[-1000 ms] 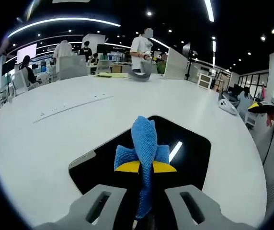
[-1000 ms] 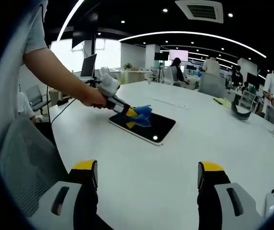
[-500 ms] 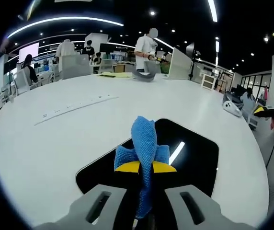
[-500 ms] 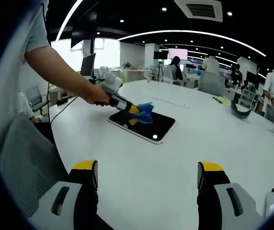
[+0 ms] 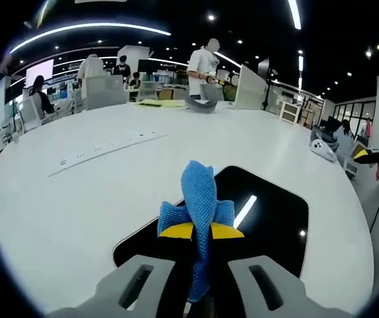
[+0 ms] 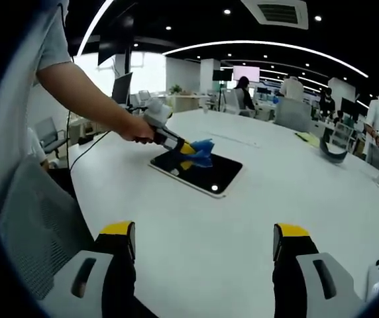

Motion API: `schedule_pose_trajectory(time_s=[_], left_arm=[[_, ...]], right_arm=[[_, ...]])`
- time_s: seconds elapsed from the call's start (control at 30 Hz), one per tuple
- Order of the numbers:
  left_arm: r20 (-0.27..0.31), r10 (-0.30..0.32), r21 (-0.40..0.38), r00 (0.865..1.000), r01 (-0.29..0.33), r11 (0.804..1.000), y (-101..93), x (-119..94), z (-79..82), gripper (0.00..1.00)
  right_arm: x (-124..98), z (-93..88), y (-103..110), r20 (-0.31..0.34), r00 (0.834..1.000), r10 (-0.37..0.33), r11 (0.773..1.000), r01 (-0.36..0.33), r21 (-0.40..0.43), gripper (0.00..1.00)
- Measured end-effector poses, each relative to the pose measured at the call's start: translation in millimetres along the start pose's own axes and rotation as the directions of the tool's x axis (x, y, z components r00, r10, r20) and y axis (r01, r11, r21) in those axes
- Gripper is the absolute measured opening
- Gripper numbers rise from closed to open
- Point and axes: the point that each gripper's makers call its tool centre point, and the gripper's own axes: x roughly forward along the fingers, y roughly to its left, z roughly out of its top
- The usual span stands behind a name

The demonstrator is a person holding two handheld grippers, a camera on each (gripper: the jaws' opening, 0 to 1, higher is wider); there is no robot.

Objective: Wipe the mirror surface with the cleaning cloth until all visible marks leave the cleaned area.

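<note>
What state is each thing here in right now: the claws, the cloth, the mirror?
Left claw: shut on the blue cloth.
Blue cloth: bunched, sticking out past the claw tips over the mirror.
Mirror: lying flat on the white table, reflecting ceiling lights.
Right claw: open, holding nothing, above the table.

Open-plan office: desks (image 6: 196,101), monitors (image 6: 122,90), strip lights (image 5: 87,29).

A dark, glossy rectangular mirror (image 5: 269,218) with rounded corners is lying flat on the white table (image 5: 77,192). A bunched blue woven cleaning cloth (image 5: 199,199) is pressing against its near edge.
</note>
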Motion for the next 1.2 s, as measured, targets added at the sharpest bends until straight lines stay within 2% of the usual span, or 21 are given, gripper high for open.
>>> schedule_pose_trajectory(time_s=[1.2], left_arm=[[0.01, 0.004, 0.022, 1.0, -0.004, 1.0, 6.3, 1.2, 2.6, 0.05]], right_arm=[[0.6, -2.7, -1.6, -0.012, 1.0, -0.004, 1.0, 0.005, 0.017, 0.85]])
